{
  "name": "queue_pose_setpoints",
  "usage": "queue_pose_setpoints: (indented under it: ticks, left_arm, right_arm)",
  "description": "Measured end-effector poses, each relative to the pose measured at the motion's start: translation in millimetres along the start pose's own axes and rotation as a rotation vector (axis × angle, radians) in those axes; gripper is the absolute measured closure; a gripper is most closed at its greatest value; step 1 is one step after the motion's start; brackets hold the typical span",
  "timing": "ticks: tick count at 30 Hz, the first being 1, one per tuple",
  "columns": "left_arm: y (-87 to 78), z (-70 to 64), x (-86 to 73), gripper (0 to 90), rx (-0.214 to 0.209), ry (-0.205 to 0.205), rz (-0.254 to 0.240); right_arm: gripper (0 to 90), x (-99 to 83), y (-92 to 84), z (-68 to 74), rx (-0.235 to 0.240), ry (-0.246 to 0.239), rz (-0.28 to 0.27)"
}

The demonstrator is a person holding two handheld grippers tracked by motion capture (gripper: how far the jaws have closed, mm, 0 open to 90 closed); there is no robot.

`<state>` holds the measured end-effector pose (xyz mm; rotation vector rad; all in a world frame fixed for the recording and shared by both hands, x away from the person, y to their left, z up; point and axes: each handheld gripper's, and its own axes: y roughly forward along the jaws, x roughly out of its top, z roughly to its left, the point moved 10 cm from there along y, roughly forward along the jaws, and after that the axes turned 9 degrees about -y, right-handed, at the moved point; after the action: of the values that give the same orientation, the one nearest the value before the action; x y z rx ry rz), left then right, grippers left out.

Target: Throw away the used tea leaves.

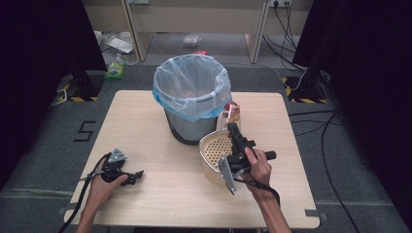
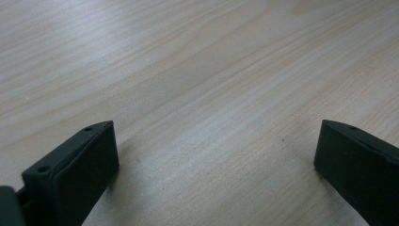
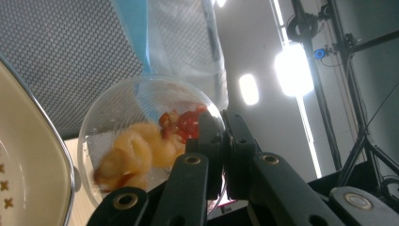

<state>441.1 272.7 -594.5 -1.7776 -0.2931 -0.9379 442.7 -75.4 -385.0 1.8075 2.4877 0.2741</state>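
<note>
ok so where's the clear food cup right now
In the high view the clear cup sits right of table centre, pinched at its rim by the right claw, between the bin and the cream basket.

- Two bare forearms are seen, no sleeves worn.
- Each black hand-held gripper, left (image 1: 137, 174) and right (image 1: 232, 127), is fitted with a grey three-cornered plate, brass-coloured screws and a black cable.

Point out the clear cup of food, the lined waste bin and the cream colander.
clear cup (image 3: 141, 141), right gripper view, on its transparent wall over the yellow food.
waste bin (image 1: 187, 126), high view, on its grey mesh side below the liner.
cream colander (image 1: 214, 148), high view, on its perforated inside.
</note>
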Motion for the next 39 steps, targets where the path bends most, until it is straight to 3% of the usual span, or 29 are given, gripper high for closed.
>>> queue_pose_setpoints:
  ticks: [3, 6, 7, 9, 15, 18, 20, 22, 24, 26, 31, 35, 37, 39]
  left_arm:
    - [0.0, 0.0, 0.0, 0.0, 0.000, 0.000, 0.000]
    - [0.0, 0.0, 0.0, 0.0, -0.001, 0.000, 0.000]
    - [0.0, 0.0, 0.0, 0.0, 0.000, 0.000, 0.000]
    - [0.0, 0.0, 0.0, 0.0, 0.000, 0.000, 0.000]
    - [0.0, 0.0, 0.0, 0.0, -0.001, 0.000, -0.001]
    - [0.0, 0.0, 0.0, 0.0, 0.000, 0.000, 0.000]
    - [0.1, 0.0, 0.1, 0.0, -0.001, 0.000, -0.001]
    - [0.1, -0.2, 0.2, 0.0, 0.000, -0.003, -0.002]
    - [0.0, 0.0, 0.0, 0.0, -0.001, 0.000, -0.001]
    - [0.0, 0.0, 0.0, 0.0, 0.000, 0.000, 0.000]
    - [0.0, 0.0, 0.0, 0.0, 0.000, 0.000, 0.000]
    - [0.0, 0.0, 0.0, 0.0, 0.000, 0.000, 0.000]
    - [0.0, 0.0, 0.0, 0.0, -0.001, 0.000, -0.001]
    - [0.0, 0.0, 0.0, 0.0, -0.001, 0.000, -0.001]
  right_arm:
    - [87.8, 1.1, 2.8, 4.4, 0.011, -0.001, 0.001]
    - [87.8, 9.5, 0.7, -2.6, -0.025, -0.022, -0.030]
    - [87.8, 6.9, 3.3, 1.4, -0.002, -0.005, -0.009]
    - [87.9, 5.0, 3.5, 3.5, -0.002, -0.003, -0.005]
    - [87.8, 1.6, -4.0, -8.9, -0.044, 0.007, -0.005]
    - [87.8, -3.7, -1.9, -1.2, -0.013, 0.014, 0.017]
    - [87.9, 2.8, -6.4, -7.0, -0.051, -0.035, -0.011]
    - [87.9, -4.2, -2.5, 1.0, -0.027, -0.013, 0.020]
    - [87.9, 3.6, -6.1, -2.0, -0.042, -0.066, -0.010]
    - [87.9, -1.7, -3.9, -3.5, -0.039, -0.031, 0.016]
    - [87.9, -0.3, -5.3, -11.9, -0.052, -0.021, 0.004]
    - [87.8, -2.6, -4.3, -8.6, -0.024, 0.028, 0.012]
    - [87.8, -7.0, -1.9, -10.6, 0.001, 0.096, 0.030]
    - [87.8, -15.2, 1.4, -10.1, 0.053, 0.210, 0.057]
